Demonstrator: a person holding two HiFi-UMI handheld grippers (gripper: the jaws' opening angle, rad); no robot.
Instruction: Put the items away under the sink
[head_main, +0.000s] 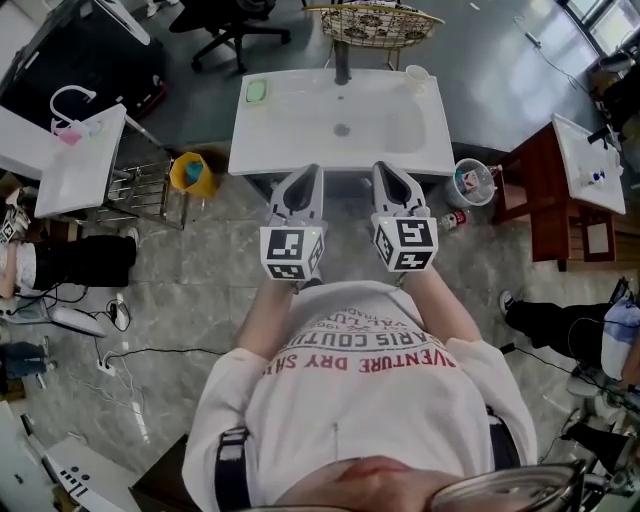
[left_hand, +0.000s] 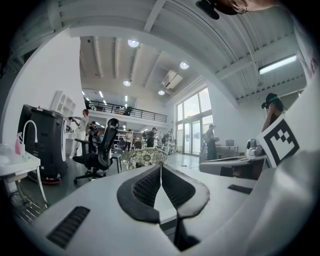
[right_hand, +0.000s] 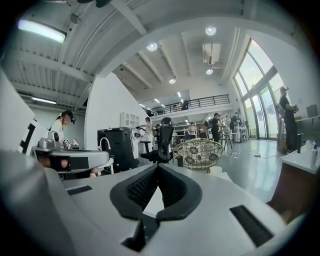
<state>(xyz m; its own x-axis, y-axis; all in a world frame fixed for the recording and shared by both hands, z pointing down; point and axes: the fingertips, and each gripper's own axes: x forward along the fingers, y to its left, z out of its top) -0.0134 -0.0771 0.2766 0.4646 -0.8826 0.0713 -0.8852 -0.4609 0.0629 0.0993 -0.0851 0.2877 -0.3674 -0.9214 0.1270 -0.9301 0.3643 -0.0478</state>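
I stand in front of a white sink (head_main: 300, 140) with a dark faucet (head_main: 342, 62). A green soap dish (head_main: 257, 90) and a white cup (head_main: 417, 76) sit on its back corners. Both grippers are held side by side over the sink's front edge. My left gripper (head_main: 311, 174) (left_hand: 161, 167) is shut, tips touching, nothing between them. My right gripper (head_main: 385, 169) (right_hand: 158, 166) is also shut and empty. On the floor right of the sink stand a clear tub (head_main: 473, 181) with items in it and a small bottle (head_main: 453, 218). A yellow bucket (head_main: 191, 172) stands at the sink's left.
A wicker chair (head_main: 375, 22) and an office chair (head_main: 235, 25) stand behind the sink. A wire rack (head_main: 140, 190) and a white table (head_main: 75, 165) are at the left. A brown wooden stand (head_main: 540, 195) is at the right. Cables lie on the floor, and people are around.
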